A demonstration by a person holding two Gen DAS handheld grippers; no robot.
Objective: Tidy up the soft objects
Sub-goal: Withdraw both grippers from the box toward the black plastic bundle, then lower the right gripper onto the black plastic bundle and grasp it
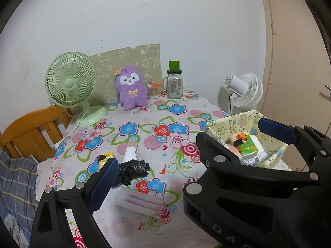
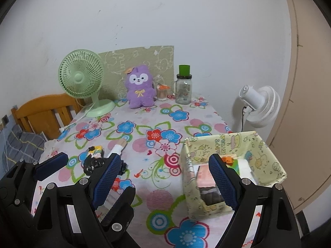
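Meanwhile, our left gripper point(image 1: 186, 144) and right gripper point(image 2: 163, 177) hover spread wide, holding nothing, above the bench point(image 2: 144, 186). A black-and-white soft doll point(image 1: 130, 165) lies just beyond the left fingers point(image 1: 103, 184); the fabric basket point(image 2: 266, 155) stands right. We judge a shallow pinch could slip off it. Only the right view shows a second black-and-yellow toy point(image 2: 94, 159) whole.

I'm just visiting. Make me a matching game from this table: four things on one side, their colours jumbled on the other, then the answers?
Things:
1. plush toy
2. desk fan
3. standing fan
4. jar lid

Colours:
A. white
B. bright green
C. purple
D. pale green

Pairs: 1-C, 2-D, 3-A, 4-B
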